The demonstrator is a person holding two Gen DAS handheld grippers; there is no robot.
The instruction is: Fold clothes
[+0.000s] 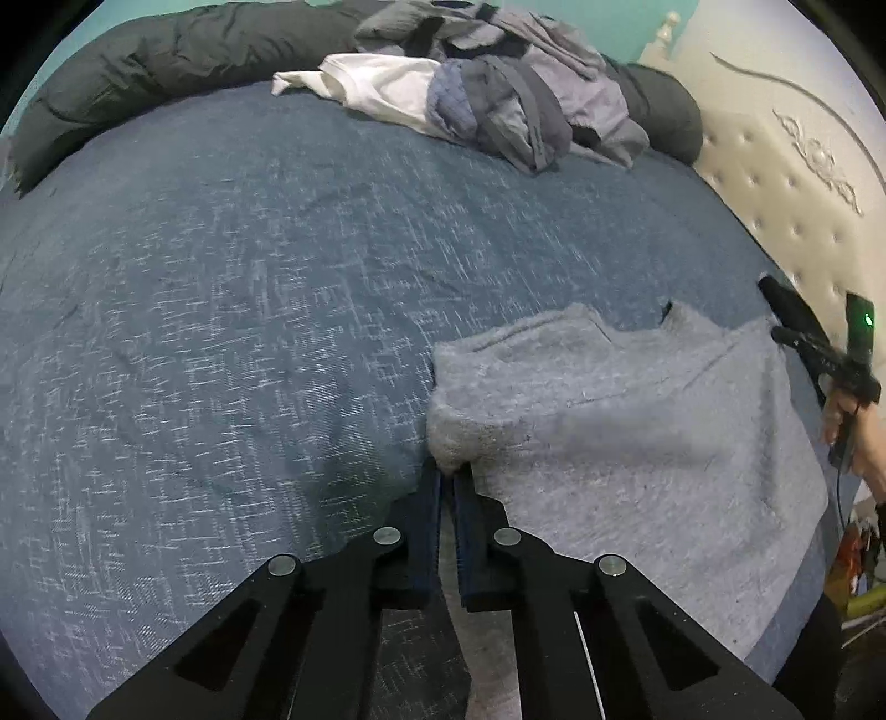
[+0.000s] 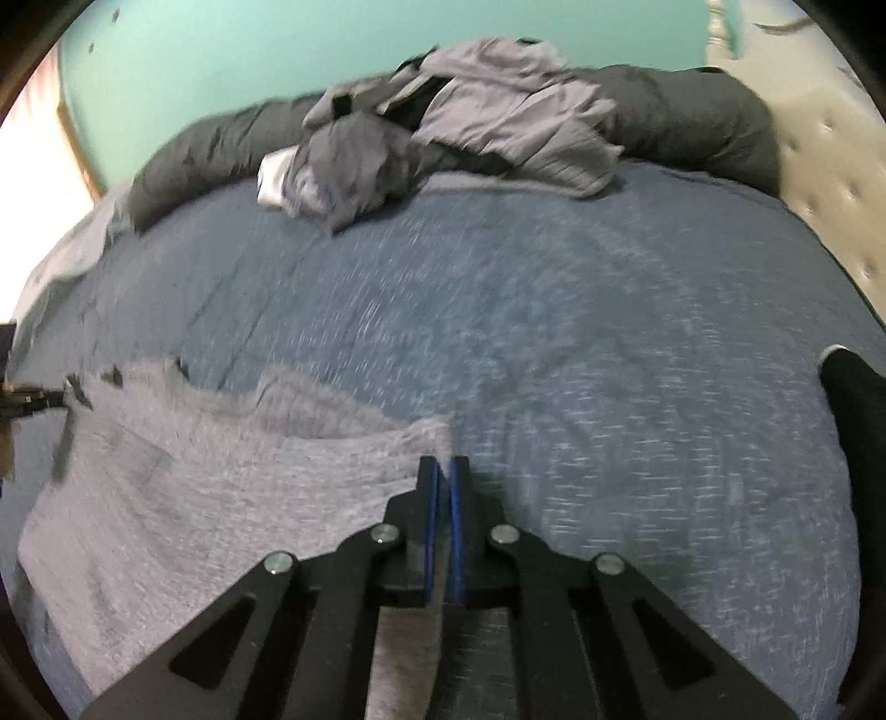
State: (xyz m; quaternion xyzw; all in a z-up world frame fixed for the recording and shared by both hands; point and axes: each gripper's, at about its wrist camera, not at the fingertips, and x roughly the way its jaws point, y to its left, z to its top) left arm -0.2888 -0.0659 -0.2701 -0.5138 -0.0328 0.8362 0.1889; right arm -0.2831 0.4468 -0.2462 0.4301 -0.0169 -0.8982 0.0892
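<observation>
A light grey knit garment (image 1: 620, 432) lies spread on the blue bedspread (image 1: 232, 288). My left gripper (image 1: 449, 471) is shut on the garment's left corner, cloth bunched at its tips. In the right wrist view the same grey garment (image 2: 183, 476) stretches to the left, and my right gripper (image 2: 443, 462) is shut on its right corner. The right gripper also shows at the far right of the left wrist view (image 1: 775, 315), at the garment's other edge. The right wrist view is blurred.
A heap of unfolded grey, blue and white clothes (image 1: 487, 94) lies at the far side of the bed, against a long dark bolster (image 1: 166, 50). A cream tufted headboard (image 1: 797, 183) stands on the right. The wall behind is teal (image 2: 221, 61).
</observation>
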